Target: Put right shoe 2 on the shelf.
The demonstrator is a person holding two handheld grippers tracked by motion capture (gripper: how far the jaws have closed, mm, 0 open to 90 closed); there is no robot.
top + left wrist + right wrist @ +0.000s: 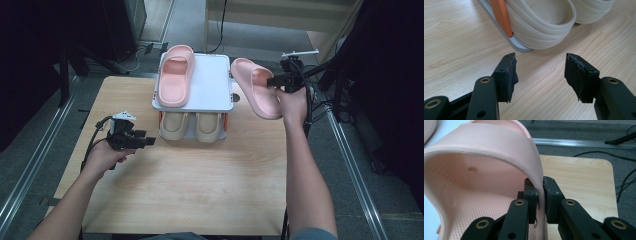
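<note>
Nearest, the left tongs [146, 141] rested low over the desk [200, 190], jaws wide and empty, pointing at two beige slippers [192, 126] tucked on the lower tier of a small rack [215, 95]. Beyond, one pink slipper [176, 75] lay on the rack's white top, leaving room beside it. Farthest right, the right tongs [274, 81] were clamped narrow on the strap of a second pink slipper [256, 87], held in the air just beside the rack, probably to set it next to its mate.
</note>
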